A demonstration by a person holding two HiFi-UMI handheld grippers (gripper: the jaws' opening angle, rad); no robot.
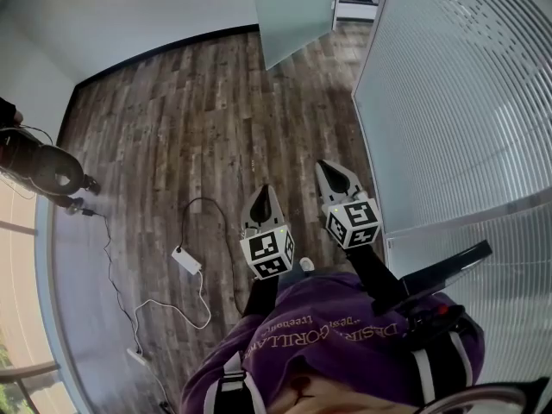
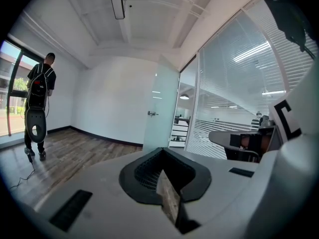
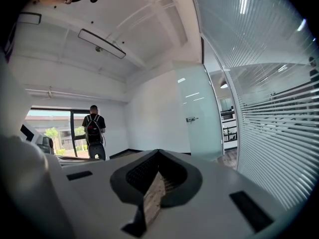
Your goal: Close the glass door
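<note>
We hold the left claw [image 1: 264,198] and right claw [image 1: 335,179] side by side above the wood floor [image 1: 172,128], both with jaws pressed together on nothing. The glass door [image 1: 293,11] stands open well ahead of them, beside the striped glass wall [image 1: 448,93], its handle [image 2: 152,113] seemingly facing us.

Frosted glass door [image 1: 291,11] stands ajar, swung into room; metal handle [image 3: 191,119] on leaf; beside striped glass wall [image 1: 448,93].

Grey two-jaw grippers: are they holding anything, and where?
Nothing is held. The left gripper and right gripper are both shut and empty; the frosted glass door stands open ahead, untouched.
</note>
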